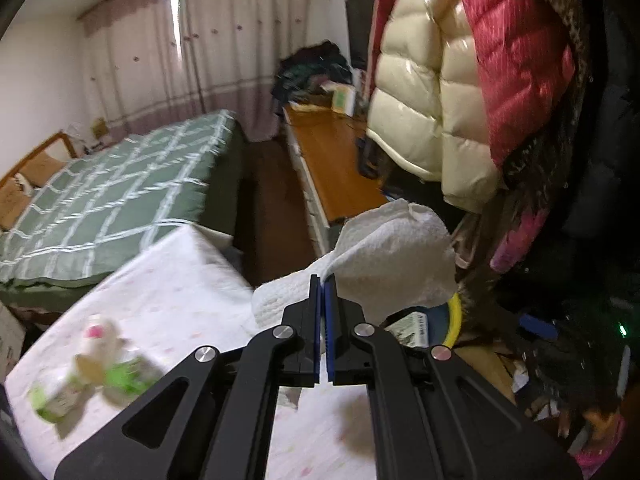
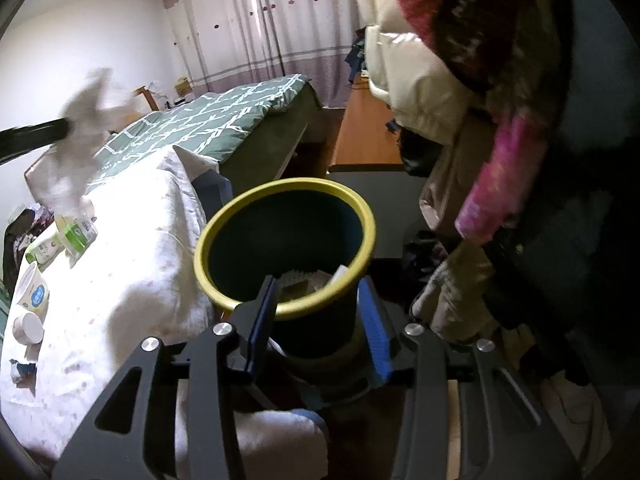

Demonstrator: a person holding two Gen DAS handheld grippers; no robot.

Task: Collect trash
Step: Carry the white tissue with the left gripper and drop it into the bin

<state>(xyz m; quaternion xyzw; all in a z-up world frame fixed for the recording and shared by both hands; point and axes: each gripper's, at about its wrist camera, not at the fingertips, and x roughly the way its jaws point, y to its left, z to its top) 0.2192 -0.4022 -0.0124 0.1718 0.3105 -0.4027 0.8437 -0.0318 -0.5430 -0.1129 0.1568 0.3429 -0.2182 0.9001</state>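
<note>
My left gripper (image 1: 323,280) is shut on a crumpled white paper towel (image 1: 392,256), held in the air past the table's corner. Below the towel shows the yellow rim of the trash bin (image 1: 456,320). In the right wrist view the dark bin with its yellow rim (image 2: 288,188) stands on the floor beside the table, some paper lying inside. My right gripper (image 2: 318,282) hovers over the bin's near rim, jaws apart with nothing pinched. The left gripper and its towel (image 2: 80,120) appear blurred at the left, above the table.
A table under a white cloth (image 2: 132,264) bears green-and-white cartons (image 2: 72,236), a paper cup (image 2: 34,292) and a small white pot (image 2: 28,326). Beyond it are a bed with a green quilt (image 1: 120,192) and a low wooden cabinet (image 1: 336,160). Puffy coats (image 1: 460,80) hang at the right.
</note>
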